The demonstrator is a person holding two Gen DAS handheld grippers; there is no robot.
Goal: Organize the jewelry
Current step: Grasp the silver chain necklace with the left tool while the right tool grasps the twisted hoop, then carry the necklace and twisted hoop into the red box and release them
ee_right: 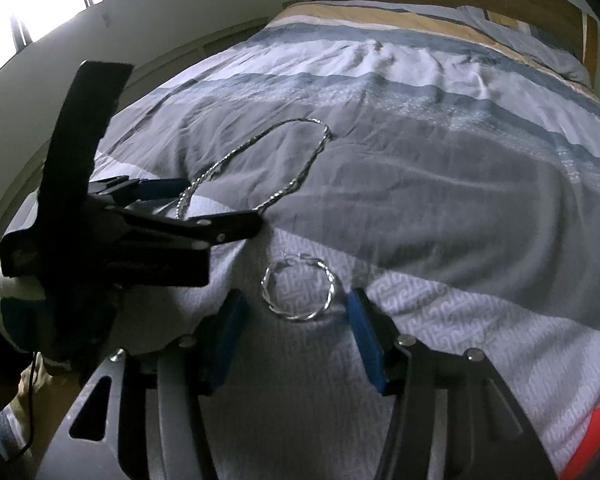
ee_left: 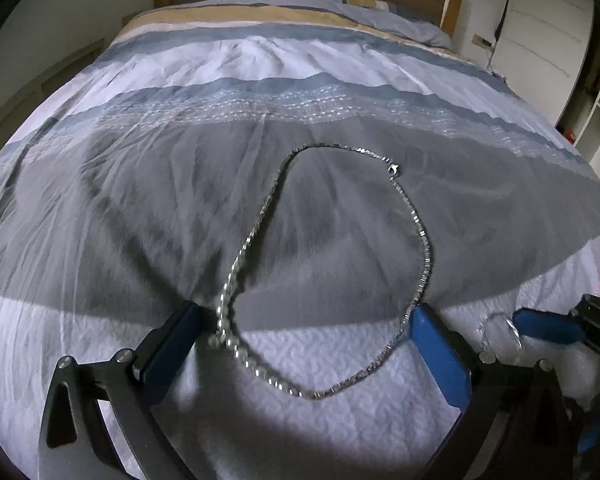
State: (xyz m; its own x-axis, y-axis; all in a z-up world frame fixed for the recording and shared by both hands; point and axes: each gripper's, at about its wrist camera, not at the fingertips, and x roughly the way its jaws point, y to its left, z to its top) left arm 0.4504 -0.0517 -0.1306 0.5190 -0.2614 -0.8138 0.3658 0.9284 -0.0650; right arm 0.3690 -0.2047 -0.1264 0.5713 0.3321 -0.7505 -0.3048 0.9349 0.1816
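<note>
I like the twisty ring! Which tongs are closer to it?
Right. The right tongs straddle the twisted hoop, open, pads apart from it. The left tongs sit beside it, around the necklace.

A silver chain necklace [ee_left: 332, 264] lies flat on the bedspread as one open, uneven loop, its links glinting. Its far end narrows onto the grey band of the cover, where a small clasp [ee_left: 394, 169] sits on the right side; its near end curves across the white patterned band. Just to its right lies a twisted silver hoop [ee_right: 299, 289] (a bangle or large earring, hard to tell), flat on the white band.
</note>
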